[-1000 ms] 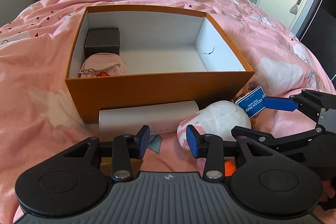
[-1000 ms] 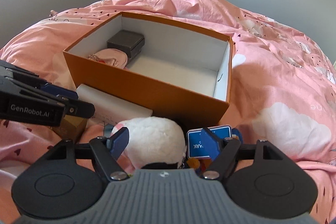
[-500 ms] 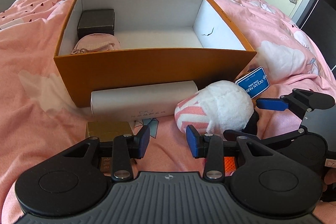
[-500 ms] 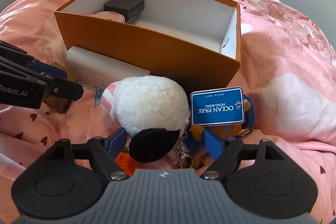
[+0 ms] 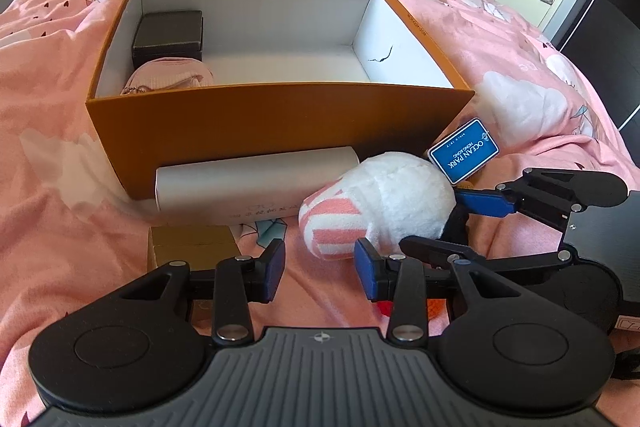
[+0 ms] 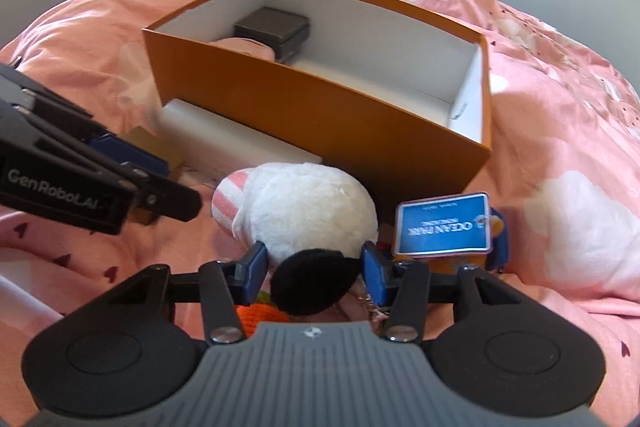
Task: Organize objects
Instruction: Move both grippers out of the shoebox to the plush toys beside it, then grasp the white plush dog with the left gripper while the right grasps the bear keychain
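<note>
My left tongs (image 5: 318,269) hang part open over the pink bedspread (image 5: 56,163) with nothing between the blue pads; only cloth shows in the gap. Just beyond the left pad, to its left, sits a small gold box (image 5: 192,247), and past that a white tube (image 5: 256,183) lies along the near wall of the orange box (image 5: 280,131). Inside the orange box, at its left end, I see a dark square case (image 5: 168,33) at the back and a pink pouch (image 5: 168,77) in front of it; the remainder of the white floor is bare. The plush toy (image 5: 384,203), white with a pink-striped end, lies on the bed just ahead and to the right of my left tongs, near the right pad; I cannot tell if they touch.

My right tongs (image 6: 312,273) have just been closing, and the plush toy's black part (image 6: 312,281) sits between the pads, which meet it on both sides, so I read it as gripped. The white body of the toy bulges ahead of the tips toward the orange box. A blue Ocean Park tag (image 6: 442,223) stands to the right of the toy, just beyond the right pad, with something orange and blue beneath it that I cannot make out. An orange bit (image 6: 260,315) shows below the left pad.
</note>
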Available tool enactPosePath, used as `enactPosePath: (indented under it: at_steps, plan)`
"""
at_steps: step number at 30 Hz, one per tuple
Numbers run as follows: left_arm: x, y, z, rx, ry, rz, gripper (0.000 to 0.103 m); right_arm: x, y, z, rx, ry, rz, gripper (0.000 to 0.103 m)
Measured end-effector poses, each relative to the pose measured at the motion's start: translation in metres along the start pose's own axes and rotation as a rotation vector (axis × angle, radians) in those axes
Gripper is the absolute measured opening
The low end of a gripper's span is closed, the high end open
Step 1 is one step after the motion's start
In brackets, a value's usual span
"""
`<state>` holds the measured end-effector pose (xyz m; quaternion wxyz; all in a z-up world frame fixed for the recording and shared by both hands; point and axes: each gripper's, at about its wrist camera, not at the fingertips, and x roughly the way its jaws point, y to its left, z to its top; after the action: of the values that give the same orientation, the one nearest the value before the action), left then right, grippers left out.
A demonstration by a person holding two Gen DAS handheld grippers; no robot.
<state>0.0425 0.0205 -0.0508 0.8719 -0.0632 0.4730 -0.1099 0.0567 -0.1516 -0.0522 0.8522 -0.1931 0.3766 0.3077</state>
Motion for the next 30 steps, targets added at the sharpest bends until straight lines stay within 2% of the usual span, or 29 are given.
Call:
enactPosePath:
  at_steps: [4,7,11,14,16,18,22,25,30]
  plan:
    - [-0.003,-0.006,-0.001,0.082,-0.007,0.022,0.046,-0.005,0.005,0.004,-0.027,-0.012,0.03,0.048]
    - [-0.007,-0.009,-0.004,0.136,-0.006,0.034,0.046,-0.01,0.008,0.008,-0.06,0.017,0.096,0.048]
    - [-0.01,-0.008,-0.008,0.177,0.003,0.062,0.04,-0.01,0.009,0.017,-0.057,0.027,0.182,0.049]
    - [-0.007,-0.003,-0.009,0.178,0.012,0.106,0.039,-0.002,0.013,0.023,-0.058,0.007,0.172,0.049]
    - [-0.007,0.002,-0.008,0.164,0.013,0.114,0.039,0.003,0.014,0.026,-0.042,-0.003,0.168,0.049]
    - [-0.007,0.004,-0.009,0.177,0.018,0.102,0.043,0.005,0.012,0.028,-0.007,-0.019,0.175,0.05]
    - [-0.004,-0.004,-0.01,0.227,0.019,0.084,0.05,0.009,0.003,0.03,0.067,-0.029,0.202,0.05]
    - [0.001,-0.014,-0.009,0.284,0.002,0.061,0.052,0.01,0.002,0.031,0.082,-0.027,0.212,0.051]
    - [0.014,-0.029,-0.011,0.365,0.002,0.071,0.053,0.012,0.002,0.032,0.095,-0.027,0.21,0.052]
